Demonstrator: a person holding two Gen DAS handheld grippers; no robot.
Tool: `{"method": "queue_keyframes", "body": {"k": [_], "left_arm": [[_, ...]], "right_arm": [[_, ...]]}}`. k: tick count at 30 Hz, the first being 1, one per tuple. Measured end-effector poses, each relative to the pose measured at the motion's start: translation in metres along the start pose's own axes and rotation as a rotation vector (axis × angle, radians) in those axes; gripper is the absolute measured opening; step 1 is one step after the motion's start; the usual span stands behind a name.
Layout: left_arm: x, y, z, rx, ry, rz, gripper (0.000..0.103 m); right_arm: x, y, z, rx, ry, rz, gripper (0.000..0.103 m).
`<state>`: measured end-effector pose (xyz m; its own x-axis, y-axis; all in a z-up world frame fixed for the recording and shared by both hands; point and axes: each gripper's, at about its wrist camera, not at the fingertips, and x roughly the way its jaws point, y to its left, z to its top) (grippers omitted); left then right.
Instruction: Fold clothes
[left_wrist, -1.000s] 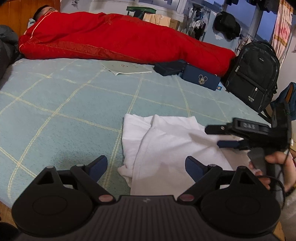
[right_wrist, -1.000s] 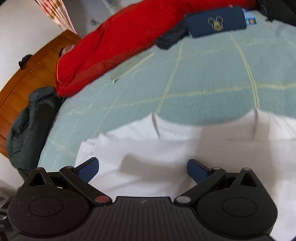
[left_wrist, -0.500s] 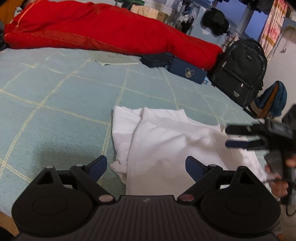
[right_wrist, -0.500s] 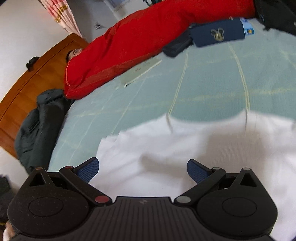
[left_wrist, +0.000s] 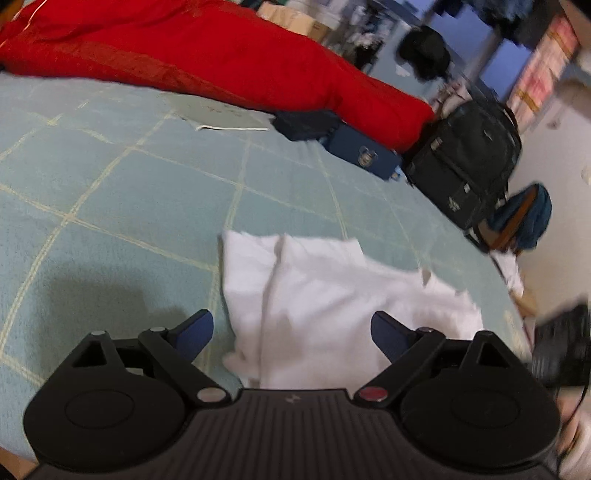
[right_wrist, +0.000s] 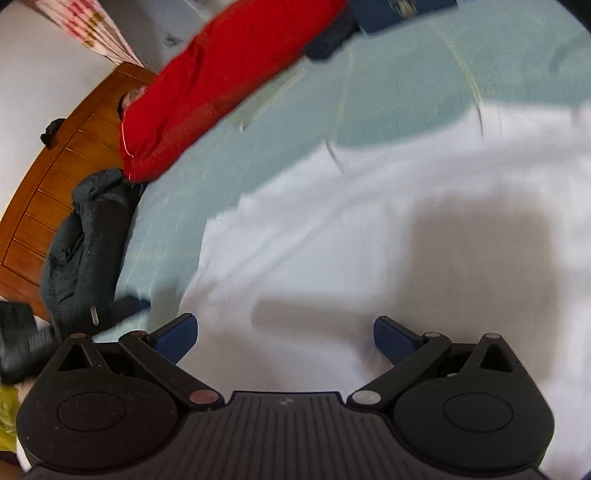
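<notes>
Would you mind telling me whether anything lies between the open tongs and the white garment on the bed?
Nothing visible does: the crumpled white cotton garment lies directly ahead of the left tongs and the right tongs, both open.

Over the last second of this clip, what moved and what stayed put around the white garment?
The right hand-held gripper slid from over the white garment toward the bed's right edge, jaws open; its own view now looks closer onto the cloth. The left hand-held gripper turned slightly right, open and empty. Nothing was grasped or released. The garment's folded shape, the red duvet and black backpack stayed as they were.
</notes>
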<state>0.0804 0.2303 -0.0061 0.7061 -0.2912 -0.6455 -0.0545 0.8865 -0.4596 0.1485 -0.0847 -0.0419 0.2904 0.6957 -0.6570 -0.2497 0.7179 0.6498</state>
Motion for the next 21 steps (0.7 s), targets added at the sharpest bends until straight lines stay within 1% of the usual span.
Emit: {"method": "queue_keyframes", "body": {"k": [4,6,7,9,11,12,14,16,17,20,21], "left_arm": [[0.008,0.007,0.011,-0.041,0.021,0.002,0.092],[0.011,0.007,0.011,-0.044,0.030,-0.028,0.092],[0.012,0.007,0.009,-0.046,0.031,-0.034,0.092],[0.015,0.006,0.006,-0.040,0.036,-0.029,0.092],[0.018,0.008,0.005,-0.051,0.044,-0.023,0.092],[0.019,0.010,0.003,-0.060,0.048,-0.034,0.092],[0.022,0.014,0.000,-0.081,0.059,-0.055,0.092],[0.025,0.018,-0.005,-0.103,0.074,-0.075,0.092],[0.028,0.019,-0.008,-0.105,0.085,-0.066,0.092],[0.034,0.021,-0.014,-0.102,0.110,-0.035,0.092],[0.034,0.021,-0.014,-0.102,0.108,-0.038,0.092]], "right_arm": [[-0.009,0.005,-0.008,-0.018,0.012,0.004,0.103],[-0.016,0.014,-0.006,-0.063,-0.029,-0.012,0.103],[-0.016,0.022,-0.004,-0.113,-0.054,-0.039,0.103],[-0.009,0.042,0.000,-0.244,-0.094,-0.122,0.103],[0.004,0.058,0.004,-0.356,-0.132,-0.201,0.103],[0.013,0.064,0.005,-0.398,-0.143,-0.227,0.103],[0.032,0.069,0.007,-0.443,-0.121,-0.230,0.103],[0.055,0.069,0.004,-0.467,-0.068,-0.242,0.103],[0.064,0.070,-0.003,-0.500,-0.044,-0.261,0.103],[0.074,0.081,-0.029,-0.674,-0.042,-0.358,0.103],[0.070,0.084,-0.032,-0.696,-0.039,-0.359,0.103]]}}
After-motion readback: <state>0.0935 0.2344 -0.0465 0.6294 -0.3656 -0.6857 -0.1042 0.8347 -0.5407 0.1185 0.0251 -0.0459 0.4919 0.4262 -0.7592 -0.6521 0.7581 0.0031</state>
